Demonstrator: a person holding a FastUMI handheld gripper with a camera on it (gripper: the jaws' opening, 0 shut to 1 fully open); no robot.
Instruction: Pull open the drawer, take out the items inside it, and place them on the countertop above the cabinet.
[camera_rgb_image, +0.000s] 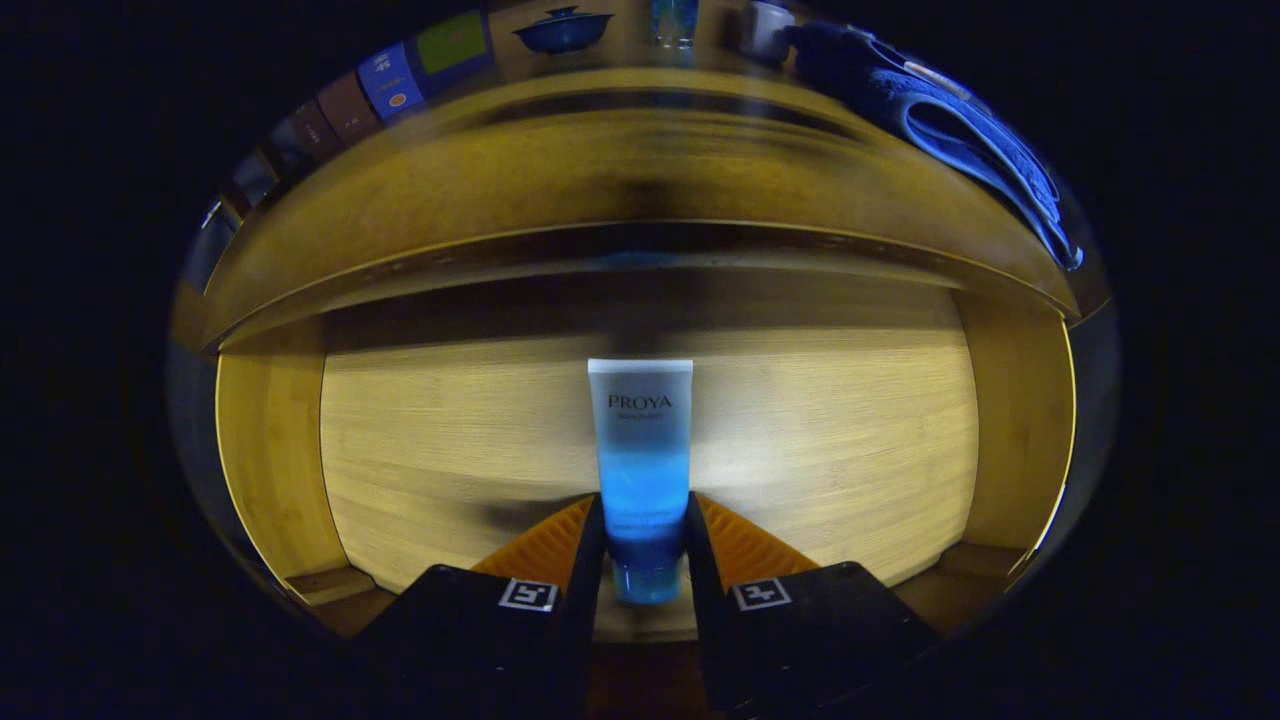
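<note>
A bamboo drawer (850, 440) stands pulled open under the cabinet's countertop (640, 130), where a blue lidded bowl (563, 30) and a blue towel (960, 120) sit along the back. The step in hand is the take-out: the gripper (645, 525) has its 2 fingers narrowed on the cap end of a blue cosmetic tube (641, 450), which lies mid-floor, pointing toward the drawer's back edge. Both pads seem to press it, though blur softens the contact. Next calls for a straight lift clear of the front edge above.
</note>
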